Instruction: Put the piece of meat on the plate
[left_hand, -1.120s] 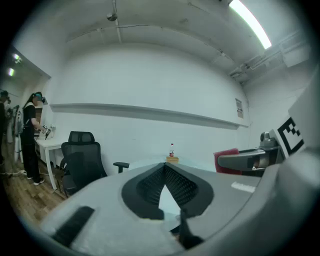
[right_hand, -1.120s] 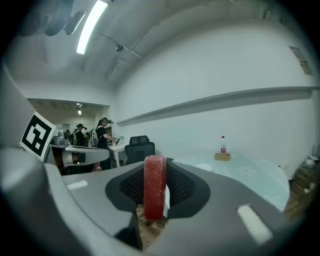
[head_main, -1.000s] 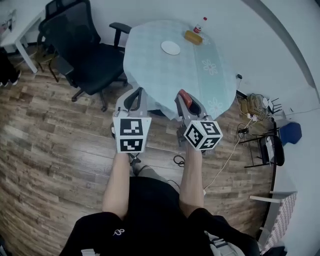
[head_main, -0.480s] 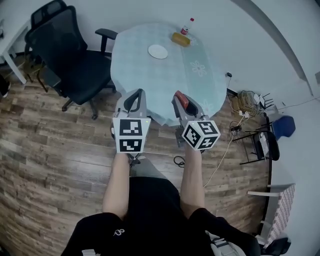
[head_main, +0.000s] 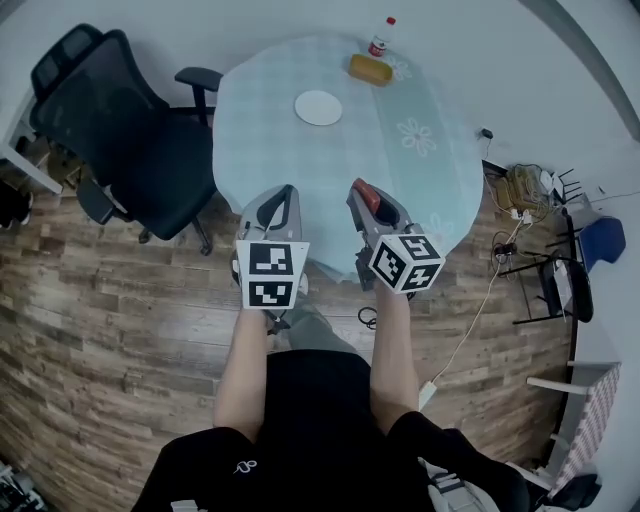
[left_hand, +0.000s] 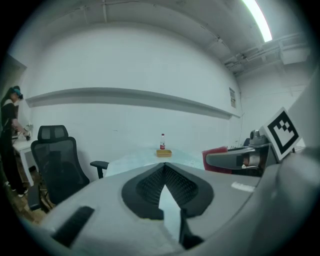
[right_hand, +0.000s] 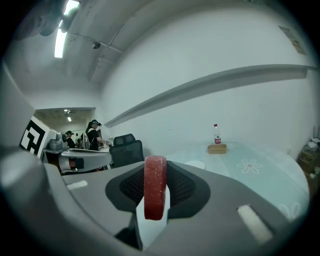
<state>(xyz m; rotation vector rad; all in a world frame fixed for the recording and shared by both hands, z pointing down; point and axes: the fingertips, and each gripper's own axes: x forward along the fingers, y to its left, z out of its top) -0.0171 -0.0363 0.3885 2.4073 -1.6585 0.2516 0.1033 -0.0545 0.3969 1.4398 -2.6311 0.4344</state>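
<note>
Nearest, holds both tongs side by side by the near edge of the bench (head_main: 300, 170), marker cubes toward the body. Grips the piece of meat (right_hand: 155, 187) in the right tongs (head_main: 362, 190): a red slab on edge, pinched between the pads and poking up past them. Shows the left tongs (left_hand: 164, 169) clenched, tips together, nothing between. Farther on, out on the pale-blue cloth (head_main: 420, 180), places the plate (head_main: 318, 107) white and round, well apart from the meat. Beyond that, at the far edge, pairs a yellow block (head_main: 369, 69) with a bottle (head_main: 380, 38) just beside it. Off to the left, a black office chair (head_main: 120, 140) on the wood floor (head_main: 100, 300).
</note>
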